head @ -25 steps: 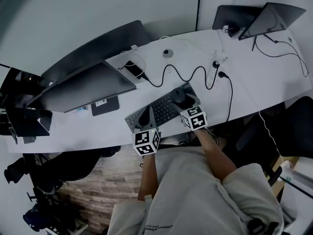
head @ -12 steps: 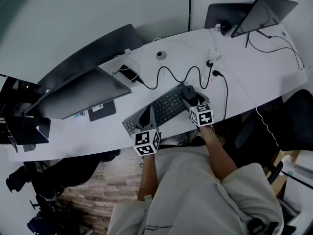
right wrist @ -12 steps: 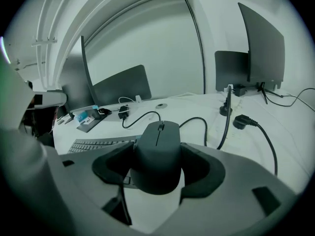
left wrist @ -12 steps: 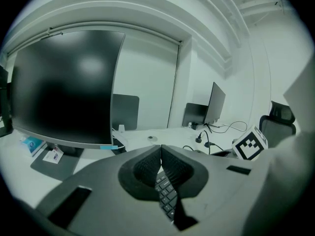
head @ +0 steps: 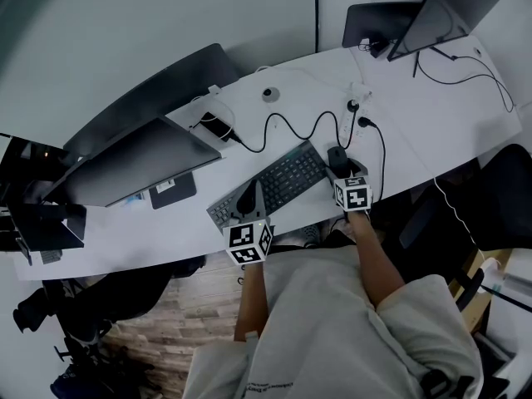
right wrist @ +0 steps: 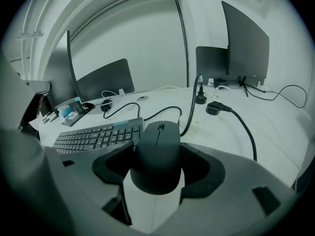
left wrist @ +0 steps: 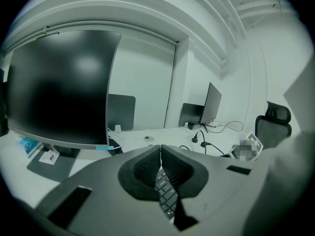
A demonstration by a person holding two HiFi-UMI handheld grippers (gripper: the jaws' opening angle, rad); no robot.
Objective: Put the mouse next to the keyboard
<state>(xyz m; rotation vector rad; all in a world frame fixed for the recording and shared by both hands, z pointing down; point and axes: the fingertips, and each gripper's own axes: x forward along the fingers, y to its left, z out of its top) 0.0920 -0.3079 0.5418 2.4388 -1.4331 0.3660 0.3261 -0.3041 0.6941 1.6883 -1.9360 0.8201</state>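
Looking down in the head view, the rounded black mouse point(head: 336, 155) sits right of centre on the white desk point(head: 432, 131), just beside the right end of the flat dark keyboard point(head: 273, 184), clasped by the right gripper point(head: 339, 165), apparently for setting down; in the left gripper view, the left gripper point(left wrist: 160, 167) is pressed together, empty, idle over the keys; in the right gripper view, wide-set jaws pinch the mouse's flanks, likely to steer it alongside.

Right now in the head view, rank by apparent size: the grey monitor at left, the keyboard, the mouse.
1. grey monitor, largest
2. keyboard
3. mouse, clearly smallest
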